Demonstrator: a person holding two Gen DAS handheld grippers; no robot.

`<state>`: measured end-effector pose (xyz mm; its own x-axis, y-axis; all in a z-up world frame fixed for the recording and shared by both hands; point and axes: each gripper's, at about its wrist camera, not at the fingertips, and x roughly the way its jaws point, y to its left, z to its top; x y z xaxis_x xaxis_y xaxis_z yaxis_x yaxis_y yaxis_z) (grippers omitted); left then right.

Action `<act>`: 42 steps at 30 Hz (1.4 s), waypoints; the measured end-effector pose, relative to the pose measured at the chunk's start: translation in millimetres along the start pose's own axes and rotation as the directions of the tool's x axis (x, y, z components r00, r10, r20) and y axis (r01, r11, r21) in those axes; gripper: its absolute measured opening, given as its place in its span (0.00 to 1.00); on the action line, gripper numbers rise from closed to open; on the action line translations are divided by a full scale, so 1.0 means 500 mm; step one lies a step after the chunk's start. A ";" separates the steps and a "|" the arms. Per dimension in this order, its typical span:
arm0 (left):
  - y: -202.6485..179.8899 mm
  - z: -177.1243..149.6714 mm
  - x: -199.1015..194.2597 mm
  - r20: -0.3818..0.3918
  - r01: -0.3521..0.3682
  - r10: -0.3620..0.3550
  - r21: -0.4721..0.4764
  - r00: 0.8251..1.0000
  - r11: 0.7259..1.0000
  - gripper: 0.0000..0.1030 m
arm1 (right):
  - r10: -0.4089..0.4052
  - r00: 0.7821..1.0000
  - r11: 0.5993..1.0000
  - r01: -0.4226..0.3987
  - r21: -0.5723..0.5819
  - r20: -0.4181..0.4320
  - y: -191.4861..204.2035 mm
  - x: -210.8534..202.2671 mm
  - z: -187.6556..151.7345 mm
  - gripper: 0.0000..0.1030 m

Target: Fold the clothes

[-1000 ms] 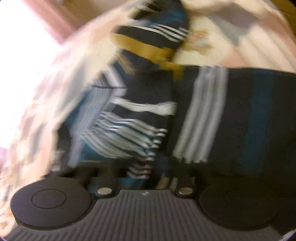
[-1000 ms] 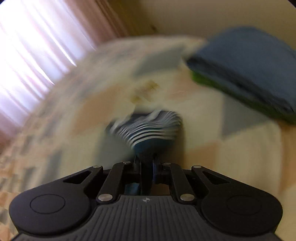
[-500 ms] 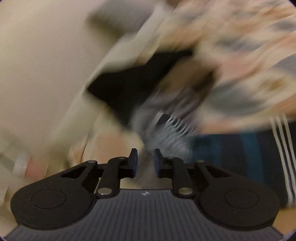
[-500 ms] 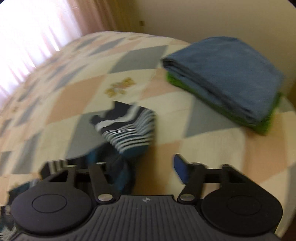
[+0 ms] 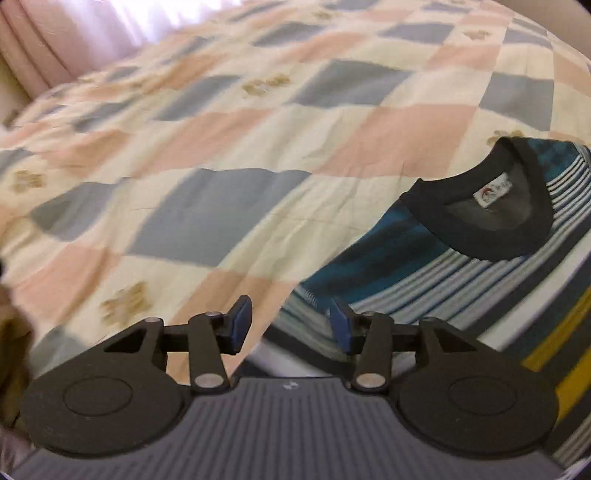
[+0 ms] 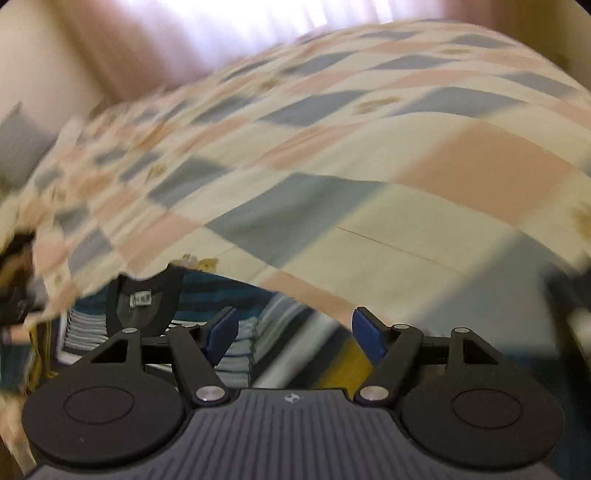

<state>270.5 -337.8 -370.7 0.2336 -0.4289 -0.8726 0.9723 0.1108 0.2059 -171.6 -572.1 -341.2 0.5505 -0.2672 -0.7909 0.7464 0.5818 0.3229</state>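
Observation:
A striped shirt (image 5: pixel 461 280) in navy, teal, white and yellow lies flat on the bed, its dark collar and white label facing up. My left gripper (image 5: pixel 290 325) hovers over the shirt's left shoulder edge; its jaws are opening and nothing is pressed between the blue pads. In the right wrist view the same shirt (image 6: pixel 273 343) lies below my right gripper (image 6: pixel 295 332), collar at lower left. That gripper's jaws are opening wide above the fabric and hold nothing.
The bed is covered by a checked quilt (image 5: pixel 258 155) in cream, pink and grey. A bright curtained window (image 6: pixel 280 18) lies beyond the far edge. A dark blurred object (image 6: pixel 14 280) shows at the left border of the right wrist view.
Both grippers let go of the striped shirt and their jaws spread. Both swung round, so the views changed from sleeve and folded towels to the shirt lying flat on the quilt.

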 end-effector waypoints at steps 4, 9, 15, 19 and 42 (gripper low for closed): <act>0.031 0.004 0.081 -0.060 0.089 -0.091 -0.035 0.994 0.995 0.42 | 0.066 0.993 0.992 -0.076 -0.101 -0.099 0.013 0.099 0.047 0.80; 0.063 -0.027 0.126 -0.124 0.150 -0.156 -0.062 0.980 0.987 0.60 | 0.064 0.970 0.984 -0.101 -0.149 -0.233 0.002 0.195 0.047 0.86; 0.035 -0.025 0.120 -0.099 0.141 -0.147 -0.067 0.984 0.988 0.10 | 0.078 0.961 0.977 -0.127 -0.173 -0.265 0.015 0.200 0.003 0.22; -0.016 -0.017 0.070 0.034 0.019 -0.021 0.040 0.999 0.999 0.06 | 0.012 0.986 0.962 -0.057 -0.266 -0.168 0.061 0.155 -0.009 0.06; 0.047 0.250 0.118 0.187 -0.212 0.232 -0.120 0.954 0.970 0.23 | -0.451 0.876 0.866 0.476 -0.153 0.171 0.030 0.191 0.194 0.63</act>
<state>308.0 -472.7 -361.9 0.4504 -0.5514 -0.7022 0.8922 0.3062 0.3319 -71.5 -663.4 -361.4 0.2096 -0.6280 -0.7495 0.8515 0.4940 -0.1759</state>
